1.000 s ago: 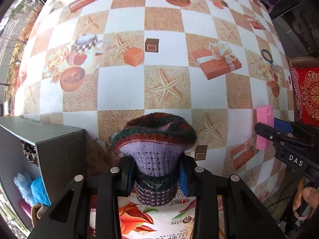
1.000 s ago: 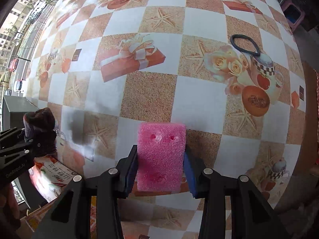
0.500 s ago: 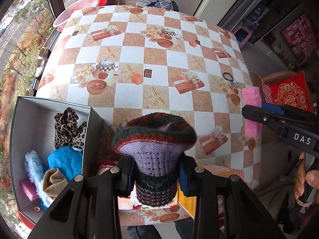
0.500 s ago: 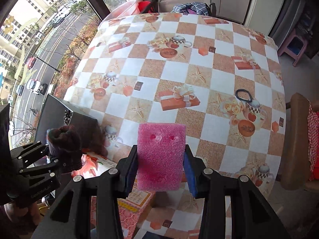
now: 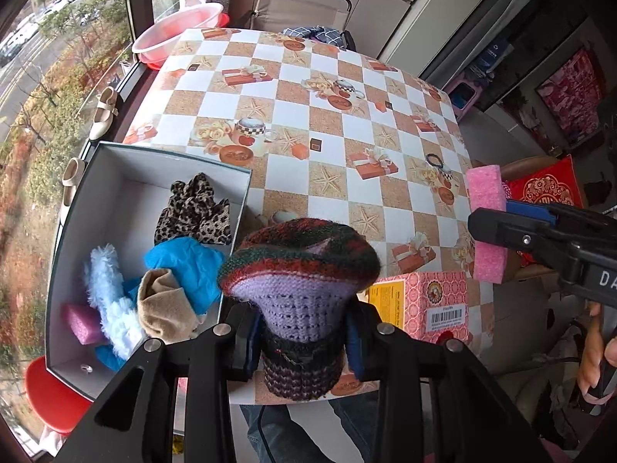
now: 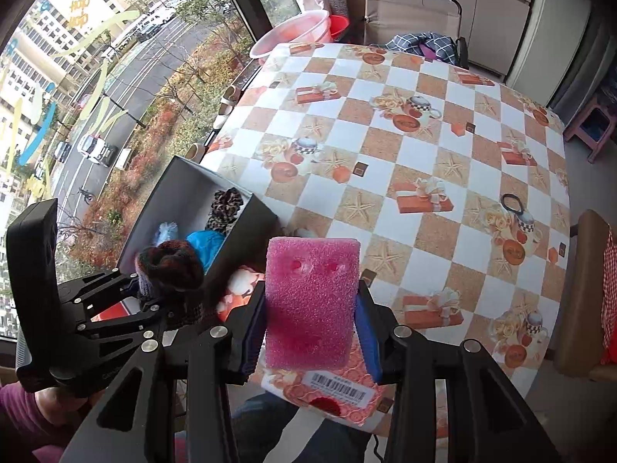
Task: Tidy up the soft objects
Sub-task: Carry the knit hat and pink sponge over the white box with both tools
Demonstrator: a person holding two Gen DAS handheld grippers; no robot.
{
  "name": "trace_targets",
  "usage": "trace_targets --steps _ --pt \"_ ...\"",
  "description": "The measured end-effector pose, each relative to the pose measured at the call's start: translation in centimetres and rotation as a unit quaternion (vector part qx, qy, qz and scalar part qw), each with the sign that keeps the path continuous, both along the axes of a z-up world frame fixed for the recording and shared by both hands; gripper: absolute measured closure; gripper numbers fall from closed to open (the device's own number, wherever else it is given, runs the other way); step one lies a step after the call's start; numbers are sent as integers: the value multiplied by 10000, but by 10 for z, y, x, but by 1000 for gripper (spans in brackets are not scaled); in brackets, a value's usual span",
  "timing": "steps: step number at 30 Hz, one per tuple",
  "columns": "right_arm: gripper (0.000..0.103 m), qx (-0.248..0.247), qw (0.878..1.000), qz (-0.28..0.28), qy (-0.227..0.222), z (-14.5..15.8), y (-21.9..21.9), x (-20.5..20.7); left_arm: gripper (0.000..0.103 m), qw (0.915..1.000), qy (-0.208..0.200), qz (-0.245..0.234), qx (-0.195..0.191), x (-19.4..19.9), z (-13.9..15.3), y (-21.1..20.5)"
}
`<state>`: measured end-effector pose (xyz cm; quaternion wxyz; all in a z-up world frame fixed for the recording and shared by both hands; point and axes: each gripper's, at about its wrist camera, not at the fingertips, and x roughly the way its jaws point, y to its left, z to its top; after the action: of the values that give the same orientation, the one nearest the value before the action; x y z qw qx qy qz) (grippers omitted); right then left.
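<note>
Both tools are loaded and held high over the near edge of the table (image 5: 293, 177). The left gripper (image 5: 302, 332) pinches a knitted hat (image 5: 300, 266) by its lilac body, the striped brim flaring above the pads. The right gripper (image 6: 310, 332) squeezes a pink sponge (image 6: 310, 301) across its lower half, the block standing upright between the blue pads.

The target looks to be the grey box (image 5: 96, 177) at the left of the left wrist view, already holding a leopard-print scrunchie (image 5: 196, 208), a blue cloth (image 5: 185, 266), a beige piece (image 5: 162, 305), a fluffy pale-blue thing (image 5: 106, 293) and a second pink sponge (image 5: 79, 322). To do this step well, I would carry one load at a time over the box mouth, clear of its near wall, lower until the item is inside the rim, then let go; the hat is bulky, so the free stretch by the far wall suits it. The two tools hang close together, so they should not cross.

The left wrist view looks straight into the box and shows its contents; the right wrist view sees only a slice of the interior past its dark wall. The right view alone shows the dents in the sponge face, and shows a black hair tie (image 6: 512, 203) on the table more plainly. Both show a pink carton (image 5: 432, 301) beneath the grippers.
</note>
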<state>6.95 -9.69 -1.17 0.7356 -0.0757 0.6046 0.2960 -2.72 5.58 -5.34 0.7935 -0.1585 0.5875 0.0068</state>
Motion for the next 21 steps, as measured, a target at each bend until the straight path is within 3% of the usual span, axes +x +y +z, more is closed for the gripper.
trace_targets --steps 12,21 --pt "59 394 9955 781 361 -6 84 -66 65 9976 -54 668 183 -61 10 55" --pt "59 394 9919 1133 417 -10 115 -85 65 9955 -65 905 283 -80 10 76"
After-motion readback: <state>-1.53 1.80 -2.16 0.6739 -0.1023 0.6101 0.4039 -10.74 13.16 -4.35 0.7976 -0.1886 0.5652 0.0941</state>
